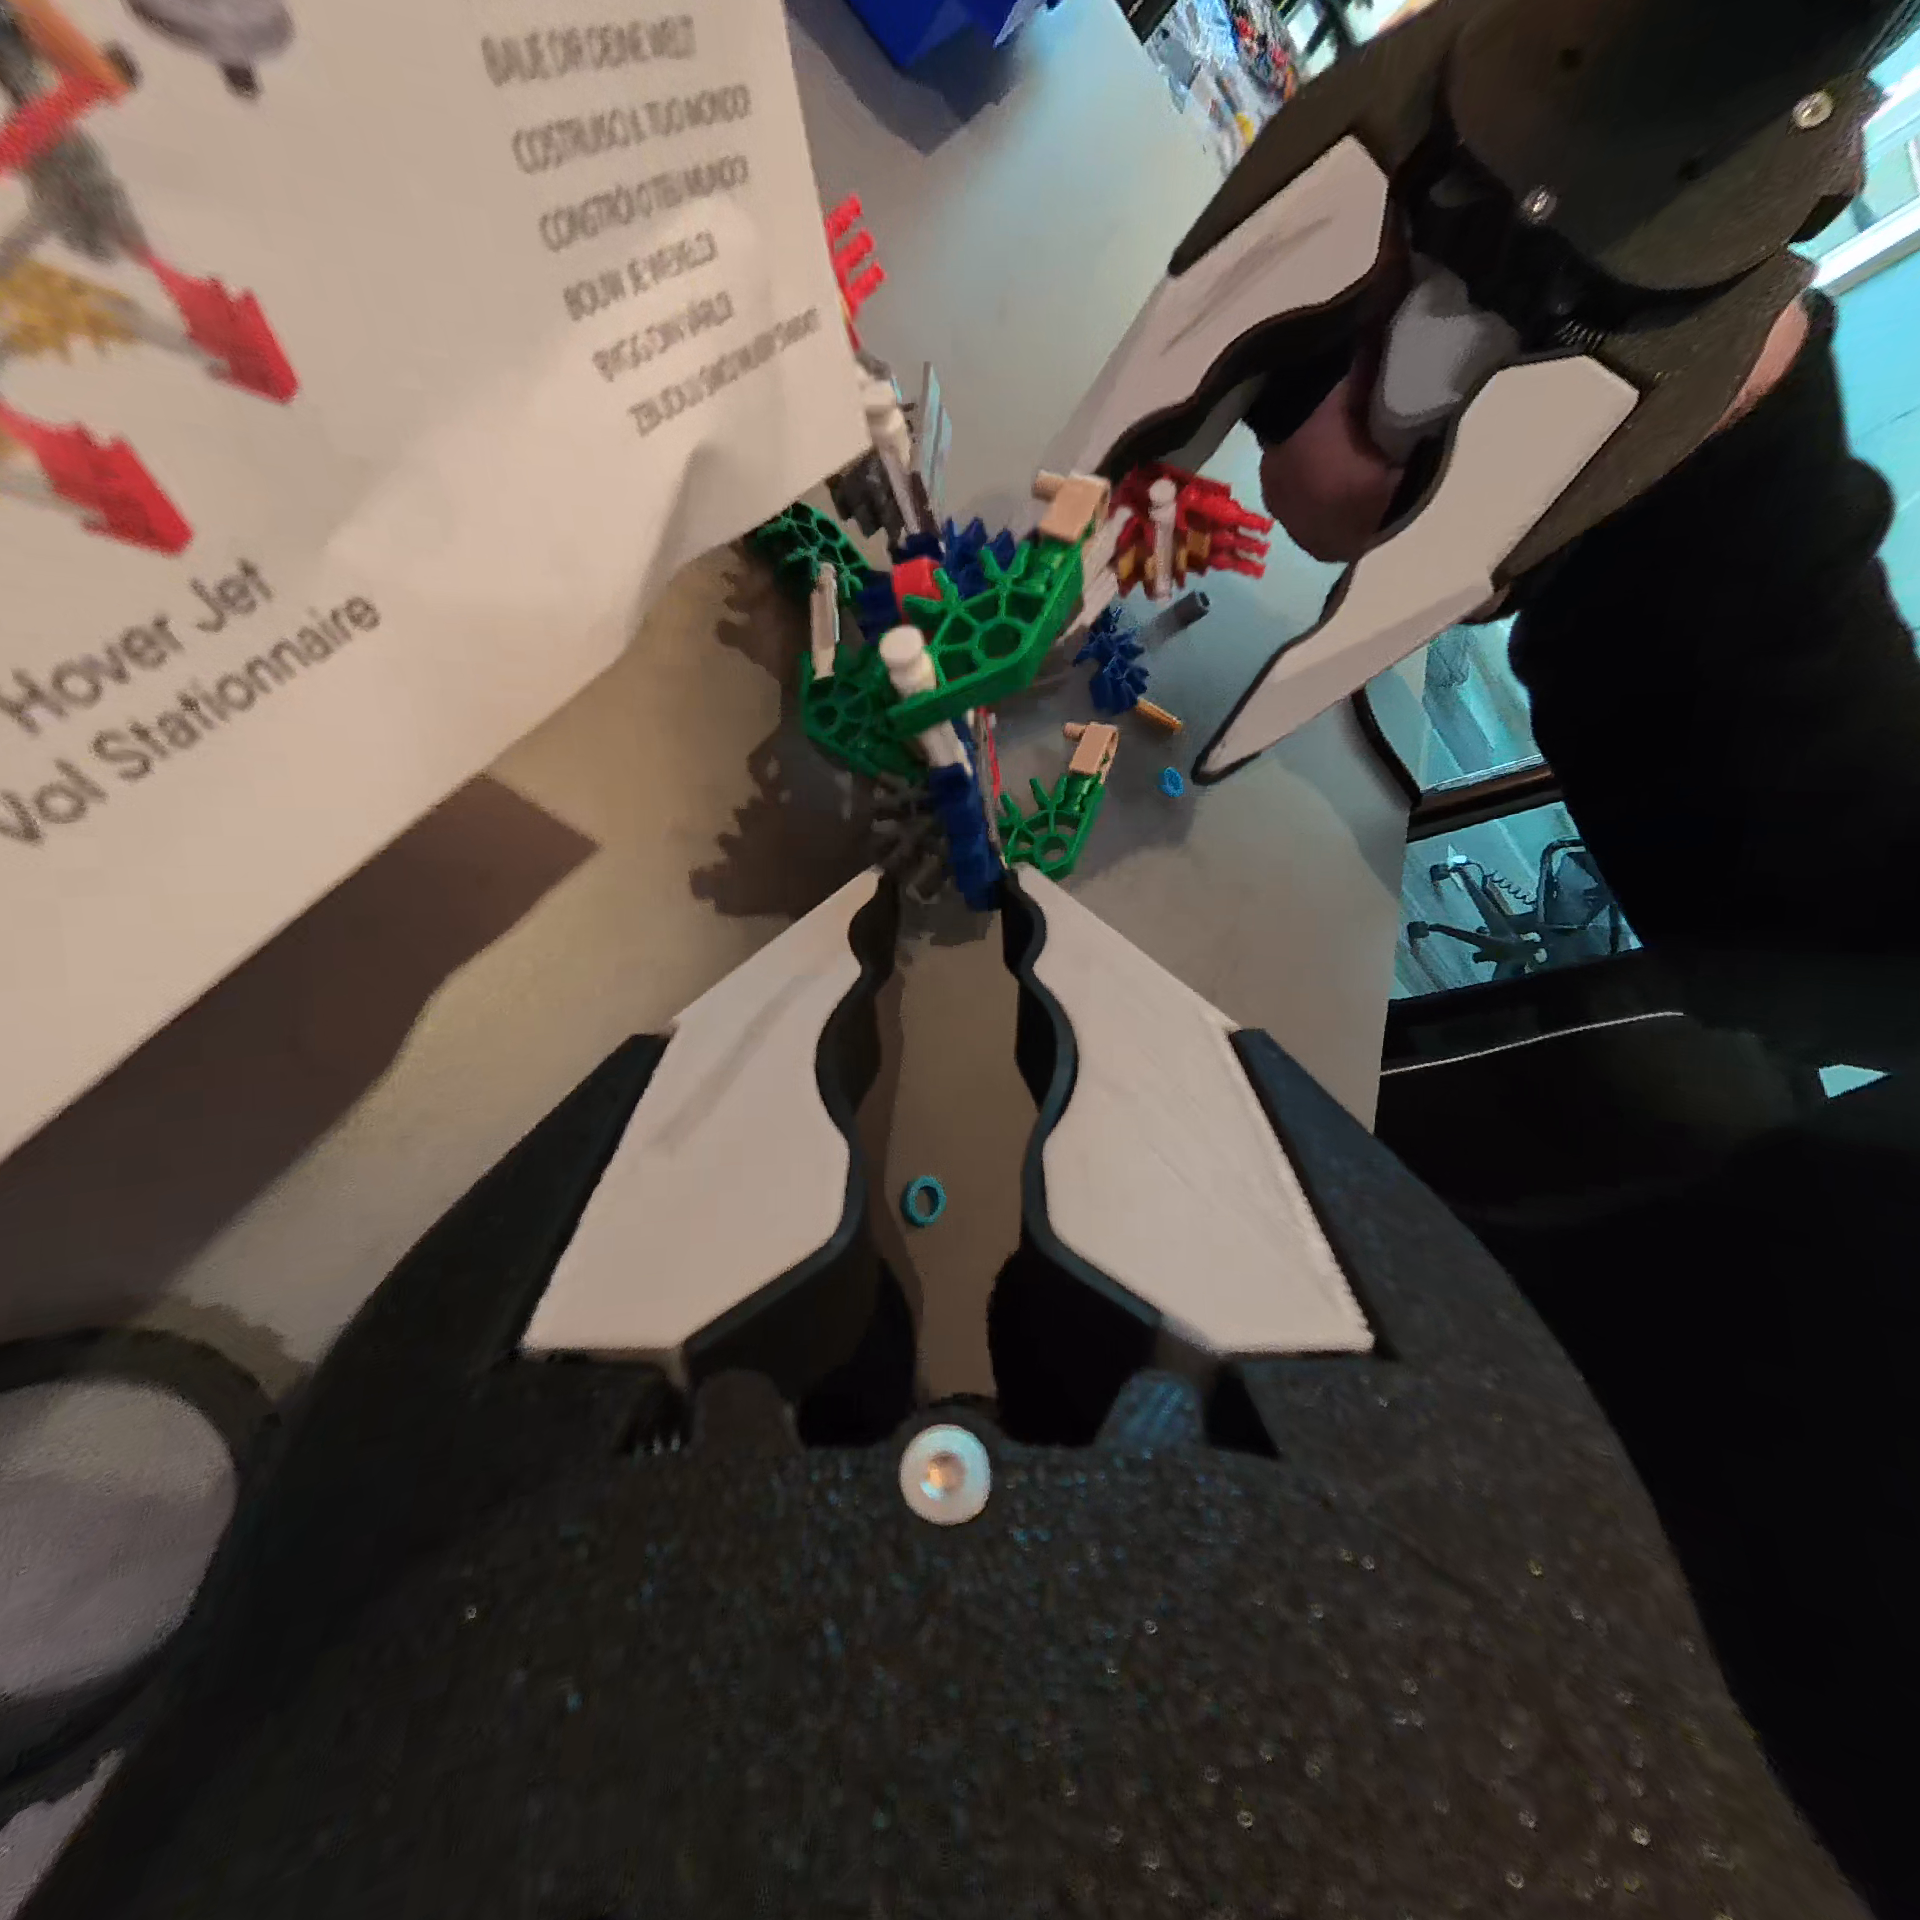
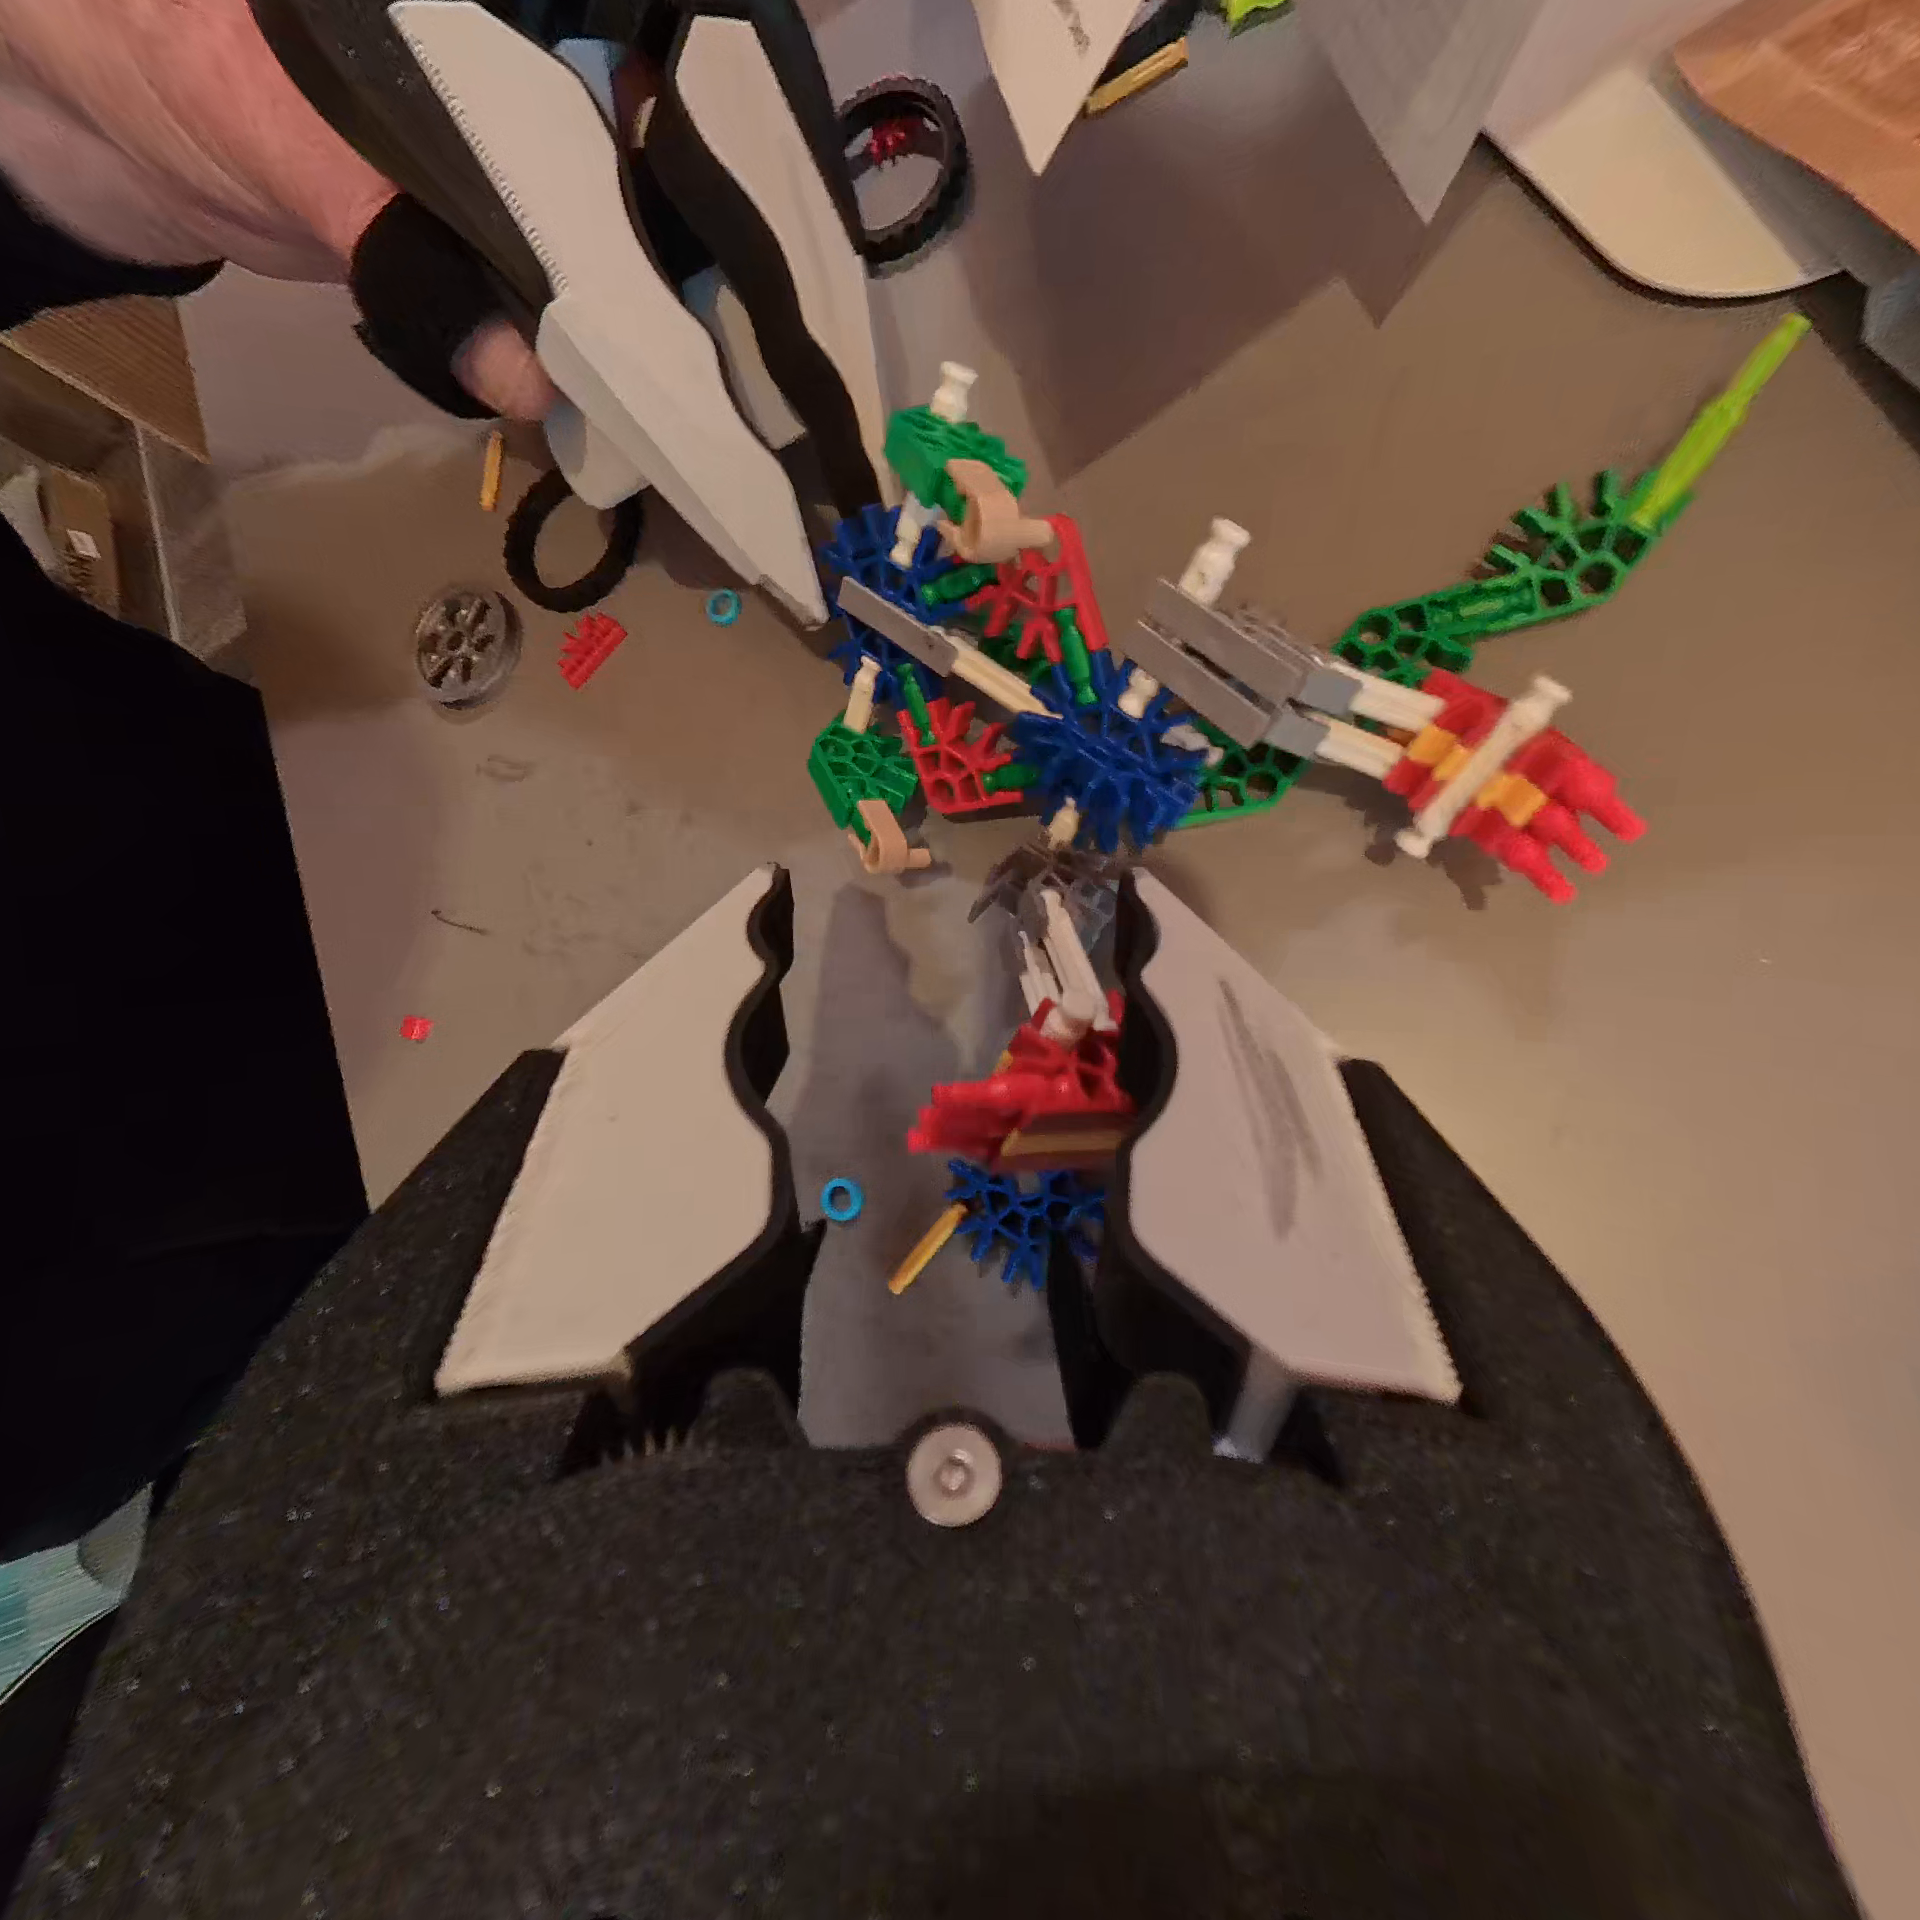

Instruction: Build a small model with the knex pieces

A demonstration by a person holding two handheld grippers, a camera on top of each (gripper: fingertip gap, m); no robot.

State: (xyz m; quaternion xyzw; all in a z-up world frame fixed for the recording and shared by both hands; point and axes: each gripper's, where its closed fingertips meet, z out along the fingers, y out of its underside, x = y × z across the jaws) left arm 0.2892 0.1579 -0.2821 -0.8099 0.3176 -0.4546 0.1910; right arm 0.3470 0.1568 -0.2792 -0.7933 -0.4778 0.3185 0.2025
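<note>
Lying on the grey bench (image 2: 1558, 1091), the model (image 2: 1101, 717) is pinched at its blue end by the nearly closed left tool (image 1: 940, 883). The right tool (image 2: 956, 883) is held wide open around the model's red engine (image 2: 1029, 1101), gripping nothing.

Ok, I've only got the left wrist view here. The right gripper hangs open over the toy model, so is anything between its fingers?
Observer: Yes. The right wrist view shows the right gripper open, with a red cluster on white rods between its fingers, close against the right one.
Operator: Is anything loose on the table that I can't see?
Observer: A black tyre and a grey wheel hub lie on the table, left of the toy model.
Operator: Where does the long green wing end?
Observer: It ends in a lime-green rod pointing away from the model.
</note>
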